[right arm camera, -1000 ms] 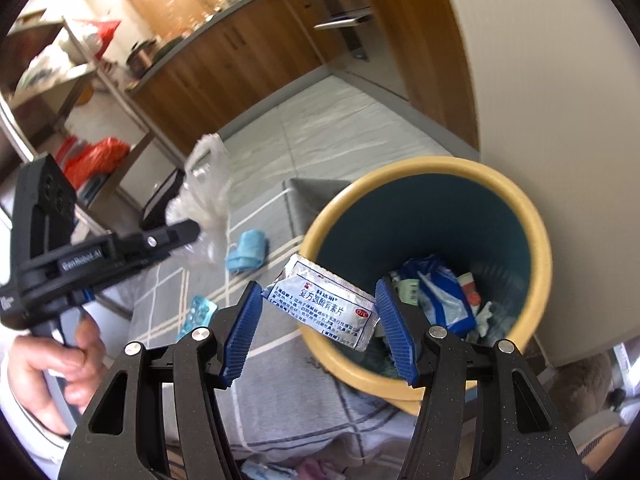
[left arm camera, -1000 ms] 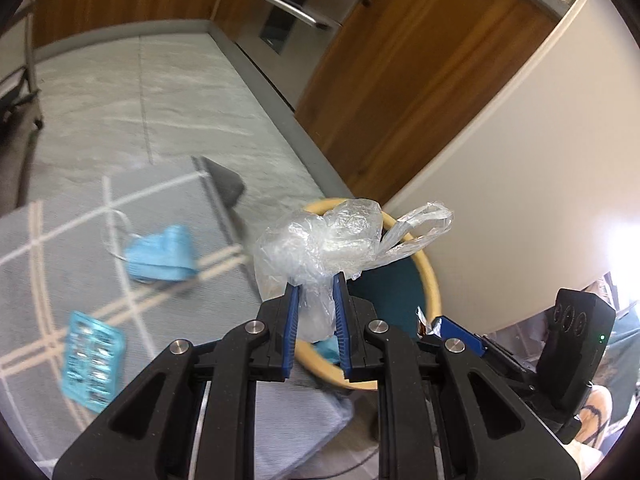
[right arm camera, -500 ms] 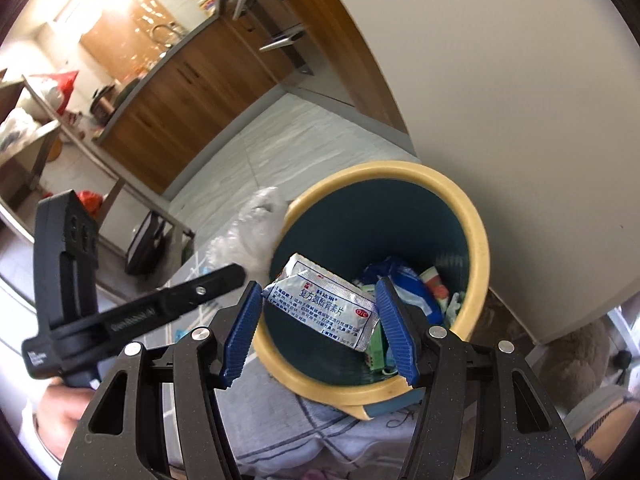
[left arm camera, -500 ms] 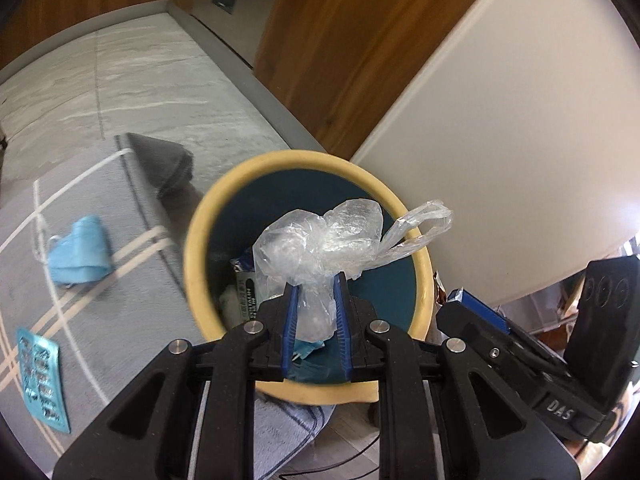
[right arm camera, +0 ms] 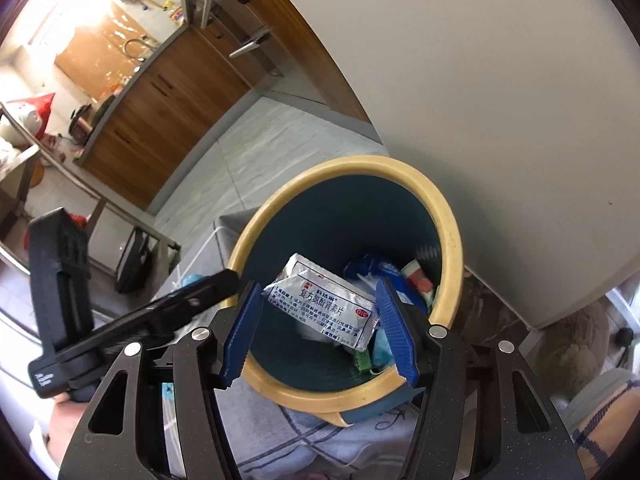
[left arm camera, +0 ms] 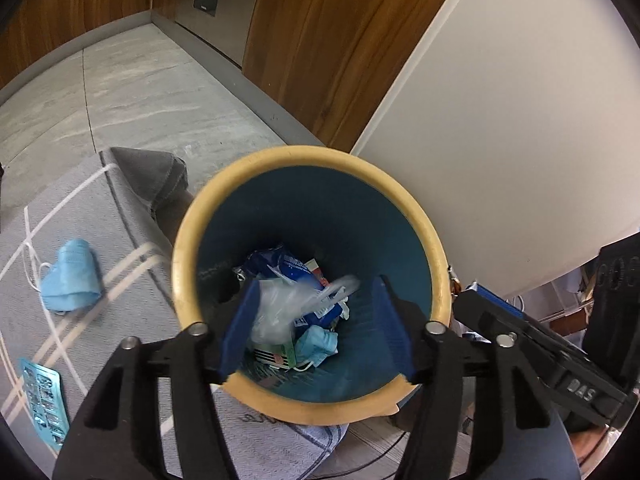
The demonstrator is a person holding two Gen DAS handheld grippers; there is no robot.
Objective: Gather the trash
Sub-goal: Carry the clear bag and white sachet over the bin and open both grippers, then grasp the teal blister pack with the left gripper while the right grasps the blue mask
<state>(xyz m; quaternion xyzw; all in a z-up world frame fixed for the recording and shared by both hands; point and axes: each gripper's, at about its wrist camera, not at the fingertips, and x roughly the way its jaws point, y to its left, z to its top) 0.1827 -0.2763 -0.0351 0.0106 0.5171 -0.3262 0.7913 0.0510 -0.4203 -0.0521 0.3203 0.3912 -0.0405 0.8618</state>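
A round bin with a yellow rim (left arm camera: pixel 184 248) and a teal inside stands on the floor against a white wall; it holds several wrappers and a blue mask. My left gripper (left arm camera: pixel 315 282) hangs over its mouth with the jaws opening. A clear plastic bag (left arm camera: pixel 280 308), blurred, is between them and dropping free into the bin. My right gripper (right arm camera: pixel 316 284) is shut on a silver medicine sachet (right arm camera: pixel 324 308), held flat over the near side of the same bin's rim (right arm camera: pixel 452 240).
On the grey striped rug (left arm camera: pixel 80 220) left of the bin lie a blue face mask (left arm camera: pixel 72 276) and a teal blister pack (left arm camera: pixel 42 400). The rug's corner (left arm camera: pixel 152 172) is folded over. Wooden cabinets (left arm camera: pixel 320 40) and the white wall (left arm camera: pixel 500 120) close off the far side.
My left gripper moved over the bin, then its jaws spread and the plastic bag left them. My right gripper came in over the bin's rim, still holding the sachet.
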